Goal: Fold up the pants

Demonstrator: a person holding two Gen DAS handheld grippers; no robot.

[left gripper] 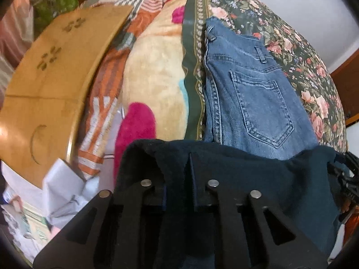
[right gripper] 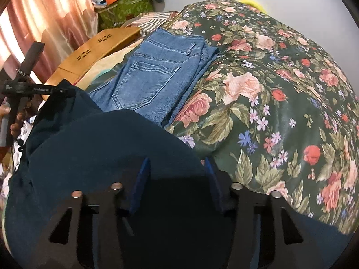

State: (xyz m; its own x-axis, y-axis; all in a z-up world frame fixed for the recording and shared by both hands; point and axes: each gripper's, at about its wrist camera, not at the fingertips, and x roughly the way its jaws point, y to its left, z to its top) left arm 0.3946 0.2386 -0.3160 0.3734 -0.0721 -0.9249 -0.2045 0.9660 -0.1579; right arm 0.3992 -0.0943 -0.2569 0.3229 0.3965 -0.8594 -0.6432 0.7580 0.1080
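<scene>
Already pinching the dark pants (left gripper: 258, 174) at lower centre of the left view, left gripper (left gripper: 179, 179) pressed nearly together on a thin edge. Right gripper (right gripper: 177, 177) at lower centre of its view, half spread with dark cloth lying between and over the fingers; cannot tell whether the pads bite. Likely to slip out on the right when lifted, leaving one corner hanging and the fold skewed. Risk too of dragging over the folded jeans (right gripper: 157, 74) just beyond, upper centre, on the floral bedspread (right gripper: 280, 103), and rumpling them.
</scene>
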